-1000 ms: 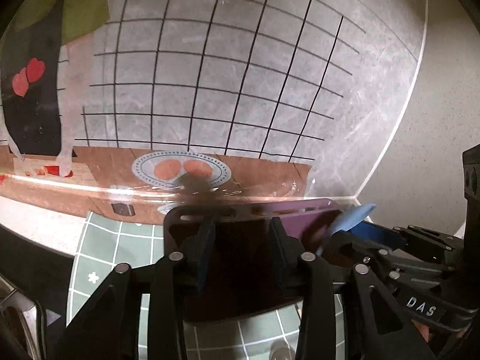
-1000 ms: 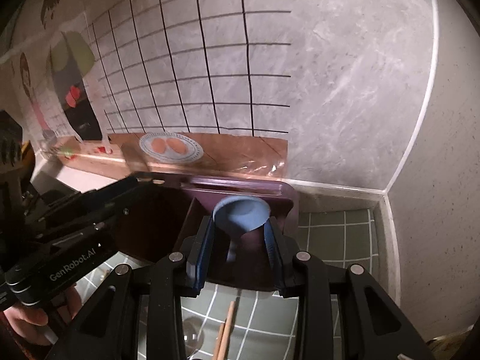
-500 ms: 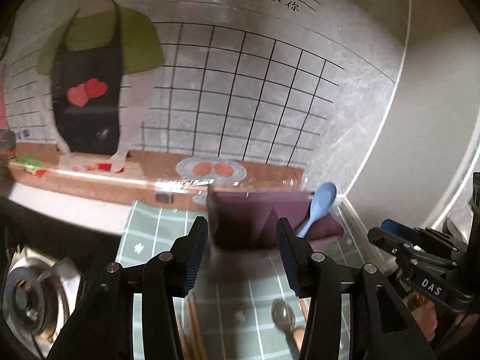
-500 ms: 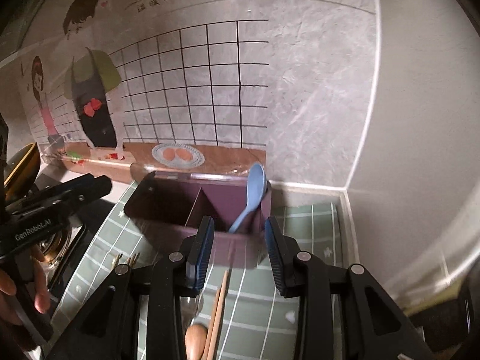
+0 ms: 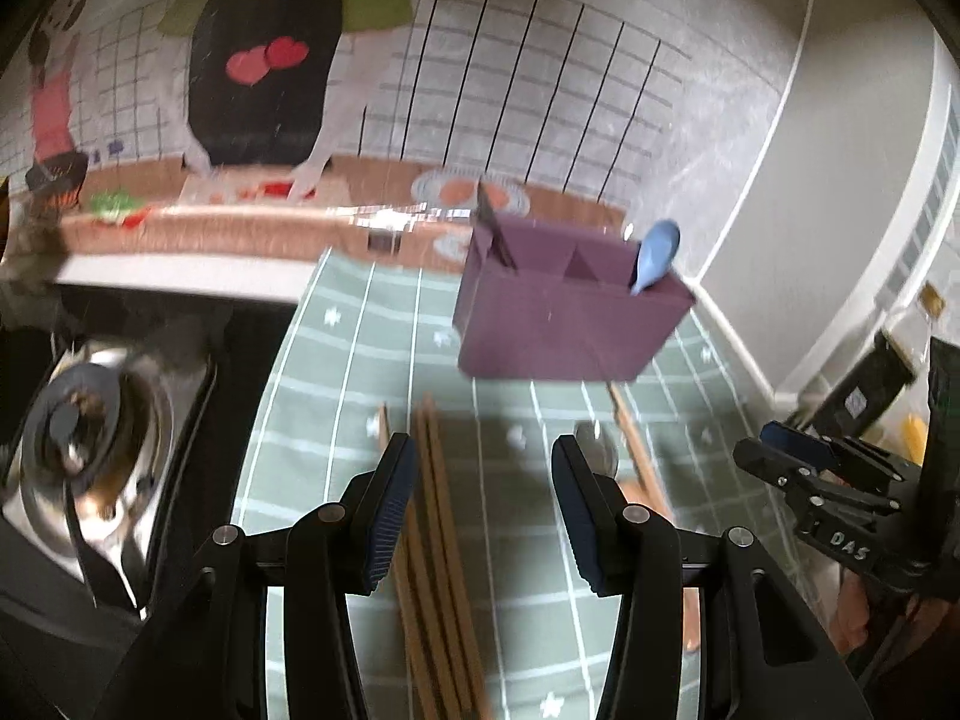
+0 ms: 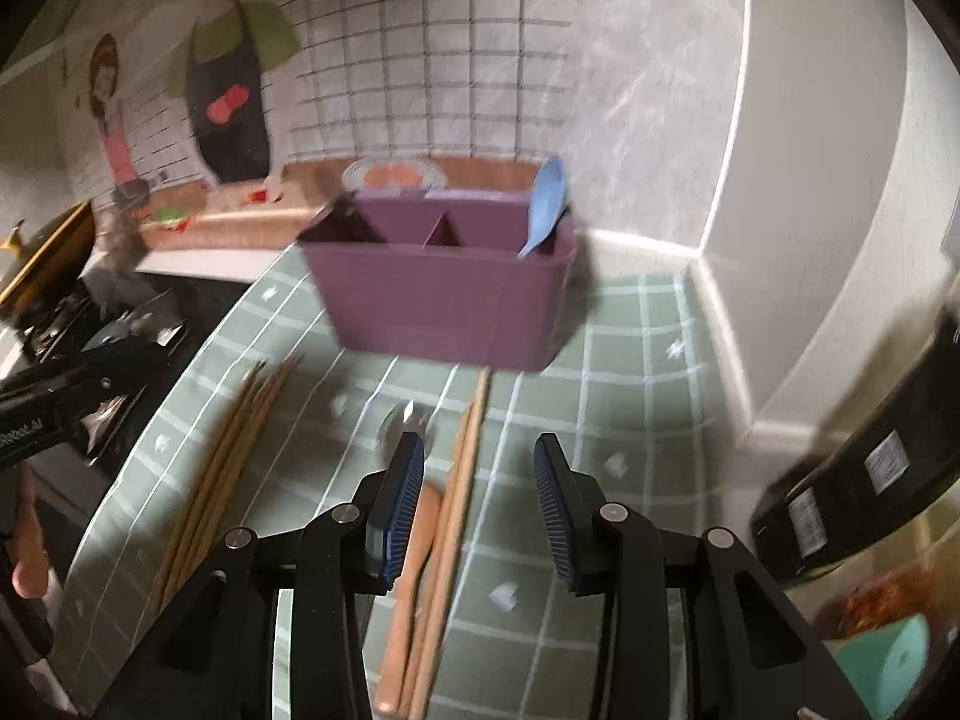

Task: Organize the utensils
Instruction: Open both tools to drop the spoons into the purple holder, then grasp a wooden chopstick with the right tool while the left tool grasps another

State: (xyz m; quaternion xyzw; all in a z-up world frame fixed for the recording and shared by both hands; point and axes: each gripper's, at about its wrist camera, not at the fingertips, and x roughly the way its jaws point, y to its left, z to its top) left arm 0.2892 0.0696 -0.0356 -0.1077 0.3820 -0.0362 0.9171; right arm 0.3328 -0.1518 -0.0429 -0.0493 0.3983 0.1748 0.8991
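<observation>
Purple divided caddy (image 6: 444, 300) standing upright at the back of the green checked mat (image 6: 606, 372) on the tabletop, close to the wall corner. A blue spoon (image 6: 543, 204) leans in its right-hand compartment, bowl upward; the other compartments appear dark. In front of the caddy, lying flat on the mat: a bundle of wooden chopsticks (image 6: 234, 450) to the left, a metal spoon with a wooden handle (image 6: 414, 516) in the middle, and a single pair of chopsticks (image 6: 462, 480) just beside it. Right tool (image 6: 480, 498) above the mat, jaws opening, nothing between the pads. Left tool (image 5: 483, 510) likewise apart and empty, above the chopstick bundle. A gas burner (image 5: 78, 438) lies left of the mat.
</observation>
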